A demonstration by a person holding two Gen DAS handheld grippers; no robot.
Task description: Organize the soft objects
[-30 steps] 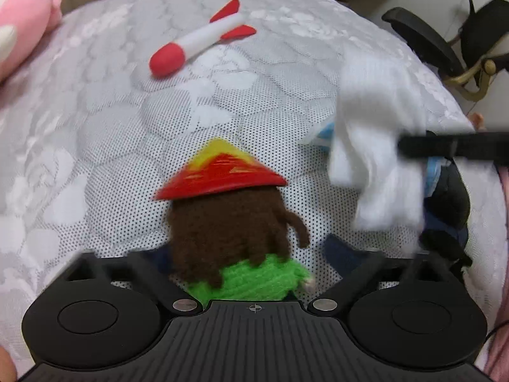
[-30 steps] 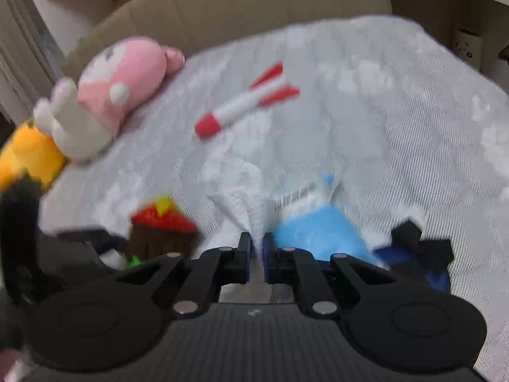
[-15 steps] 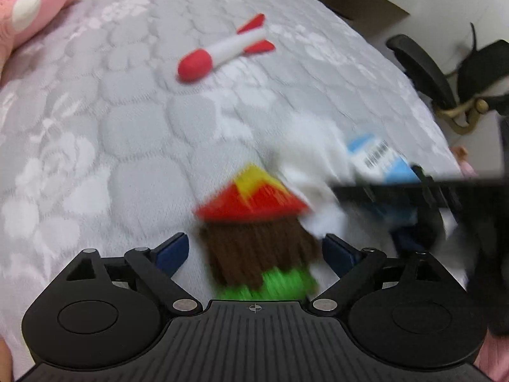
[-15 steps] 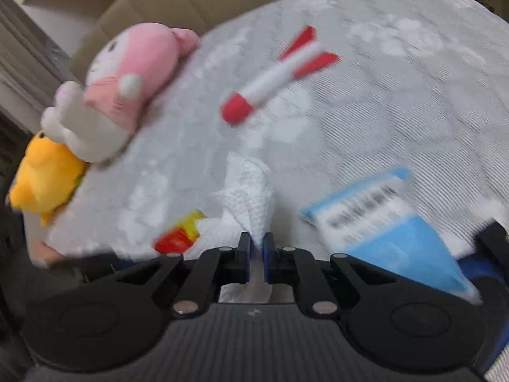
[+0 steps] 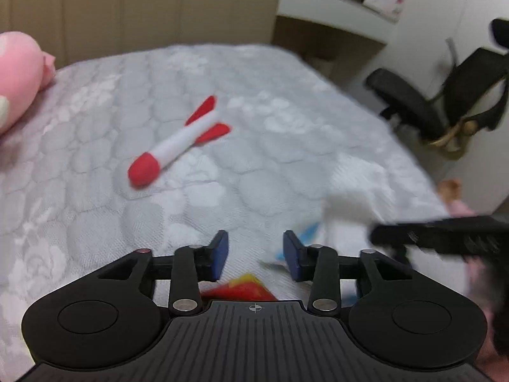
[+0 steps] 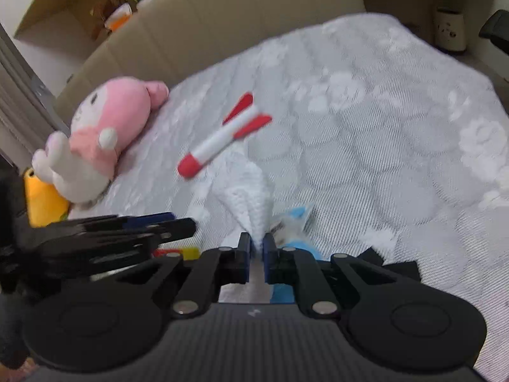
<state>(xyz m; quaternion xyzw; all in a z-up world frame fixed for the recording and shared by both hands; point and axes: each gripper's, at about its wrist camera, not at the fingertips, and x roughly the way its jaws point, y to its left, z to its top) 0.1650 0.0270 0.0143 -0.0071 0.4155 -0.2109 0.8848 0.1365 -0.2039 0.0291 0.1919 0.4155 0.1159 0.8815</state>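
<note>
White knit fabric (image 6: 251, 191) is pinched in the right gripper (image 6: 257, 254), whose jaws are clenched tight on its lower end; the rest of it stands up in a crumpled peak above the pads. Just right of that grip a light blue packet (image 6: 296, 219) lies on the bed, partly hidden behind the fingers, and a dark blue and black thing (image 6: 397, 267) lies at the near right.

The left gripper (image 5: 256, 253) is released: its blue pads stand apart with only bed cover showing between them. A small doll's red and yellow hat (image 5: 241, 286) shows below, near the gripper's base, not gripped. In the right wrist view this gripper is on the near left, just above the hat.

A red and white plush rocket (image 5: 178, 141) lies alone in the middle of the grey quilted bed cover (image 5: 95, 191), red nose toward the near left. A pink and white plush (image 6: 108, 117) lies at the far left edge by the beige headboard (image 5: 159, 9), with a yellow plush (image 6: 44, 200) just nearer. A black office chair (image 5: 429, 108) stands off the bed at the right.
</note>
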